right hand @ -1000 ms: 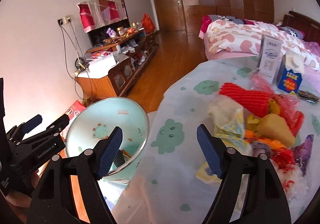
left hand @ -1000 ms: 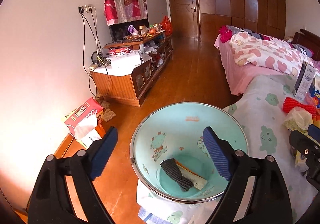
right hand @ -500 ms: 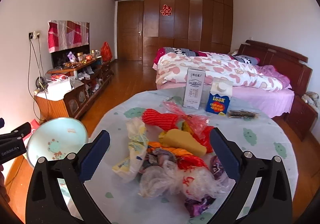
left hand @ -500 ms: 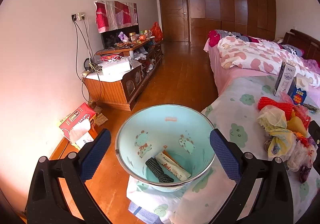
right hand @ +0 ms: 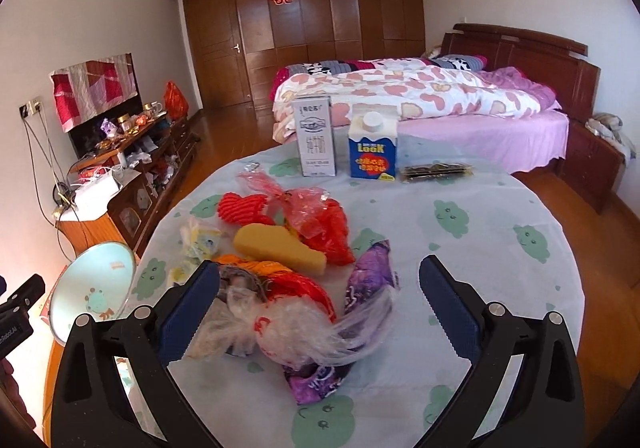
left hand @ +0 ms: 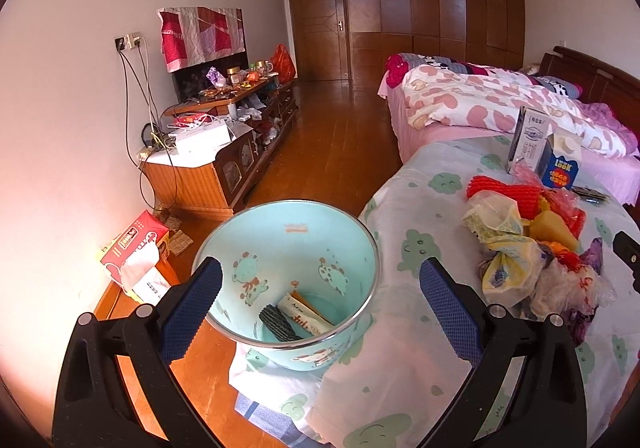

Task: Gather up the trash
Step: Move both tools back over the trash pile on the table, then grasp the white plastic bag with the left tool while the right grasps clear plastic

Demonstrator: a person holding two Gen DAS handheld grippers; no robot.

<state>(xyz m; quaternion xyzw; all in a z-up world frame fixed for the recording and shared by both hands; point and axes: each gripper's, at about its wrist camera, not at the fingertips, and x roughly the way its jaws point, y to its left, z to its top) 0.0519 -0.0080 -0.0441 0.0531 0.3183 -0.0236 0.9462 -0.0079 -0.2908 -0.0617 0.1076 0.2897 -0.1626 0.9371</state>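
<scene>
The right gripper (right hand: 320, 300), jaws spread wide and grasping nothing after just opening, hangs directly over the heap of crumpled wrappers and plastic bags (right hand: 288, 280) on the round table with the pale cloth printed with green clouds (right hand: 500, 208); the nearest piece, a clear crinkled plastic bag (right hand: 280, 328), lies between and just below its blue pads, its long axis running across from one pad toward the other. The left gripper (left hand: 320, 300) is likewise released and empty, poised above the mint-green cartoon-printed bin with a metal rim (left hand: 288, 244) beside the table edge, so the right hand is plainly the nearer to the heap. Counted: one bin, holding two items, a dark ribbed strip (left hand: 278, 324) and a white printed wrapper (left hand: 304, 318); two upright cartons beyond the heap, one grey-white (right hand: 314, 136), one blue (right hand: 373, 152); one yellow sponge-like wedge (right hand: 276, 246); one purple foil bag (right hand: 372, 276)
</scene>
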